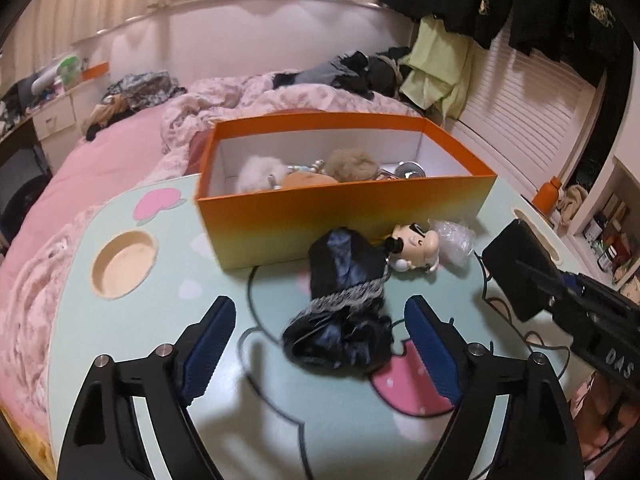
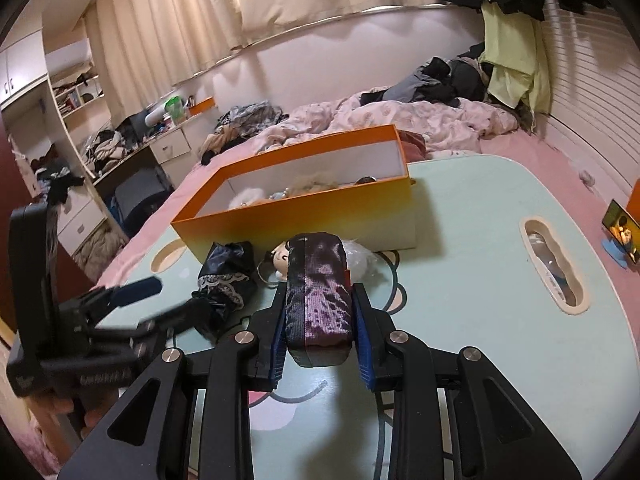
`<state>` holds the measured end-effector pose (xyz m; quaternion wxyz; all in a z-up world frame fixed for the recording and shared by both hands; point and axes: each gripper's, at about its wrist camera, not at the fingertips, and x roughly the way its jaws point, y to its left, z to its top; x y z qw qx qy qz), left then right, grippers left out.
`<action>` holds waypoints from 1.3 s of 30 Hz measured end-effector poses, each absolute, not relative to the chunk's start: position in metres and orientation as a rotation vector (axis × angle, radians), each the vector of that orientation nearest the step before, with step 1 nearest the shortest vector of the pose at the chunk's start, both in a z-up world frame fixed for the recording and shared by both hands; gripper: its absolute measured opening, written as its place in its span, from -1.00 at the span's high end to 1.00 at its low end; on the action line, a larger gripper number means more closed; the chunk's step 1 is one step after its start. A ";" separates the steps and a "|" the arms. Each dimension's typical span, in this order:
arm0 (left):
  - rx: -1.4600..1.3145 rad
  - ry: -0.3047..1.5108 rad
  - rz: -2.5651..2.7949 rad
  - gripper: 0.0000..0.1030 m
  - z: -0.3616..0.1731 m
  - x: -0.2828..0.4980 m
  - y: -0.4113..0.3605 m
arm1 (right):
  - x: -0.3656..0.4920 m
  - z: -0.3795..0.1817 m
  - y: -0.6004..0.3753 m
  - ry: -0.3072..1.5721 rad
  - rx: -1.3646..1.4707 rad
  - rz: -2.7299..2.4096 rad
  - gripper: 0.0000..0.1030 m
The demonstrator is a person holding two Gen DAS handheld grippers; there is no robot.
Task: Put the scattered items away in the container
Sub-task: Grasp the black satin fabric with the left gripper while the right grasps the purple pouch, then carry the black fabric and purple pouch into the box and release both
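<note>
An orange box [image 1: 344, 216] stands on the pale green table [image 1: 168, 280] and holds fluffy toys and small items. In front of it lie a black lace-trimmed cloth bundle [image 1: 344, 304], a cartoon figure keychain [image 1: 414, 246] and a clear plastic wrapper [image 1: 454, 236]. My left gripper [image 1: 320, 312] is open, its blue pads either side of the black bundle. My right gripper [image 2: 320, 308] is shut on a dark purple pouch [image 2: 318, 300], held above the table before the box [image 2: 304, 216]. The bundle [image 2: 228, 276] and the left gripper [image 2: 160, 304] show in the right wrist view.
The table sits on a pink bed [image 1: 80, 168] with a rumpled quilt and clothes behind the box. A round cup recess [image 1: 124, 264] is at the table's left, an oval slot [image 2: 554, 264] at its right. A small phone stand [image 2: 622, 236] is far right.
</note>
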<state>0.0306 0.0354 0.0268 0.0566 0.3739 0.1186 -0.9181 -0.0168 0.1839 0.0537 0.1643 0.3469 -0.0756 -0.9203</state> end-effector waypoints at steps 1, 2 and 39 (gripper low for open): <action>1.153 0.353 -2.782 -0.51 0.025 0.026 0.036 | -0.018 0.053 0.184 -0.217 0.993 -2.620 0.41; 1.174 0.345 -2.774 -0.25 0.023 0.021 0.038 | -0.018 0.052 0.184 -0.220 0.995 -2.619 0.41; 1.264 0.340 -2.753 0.44 0.085 -0.088 -0.007 | -0.142 0.086 0.168 -0.134 1.126 -2.550 0.41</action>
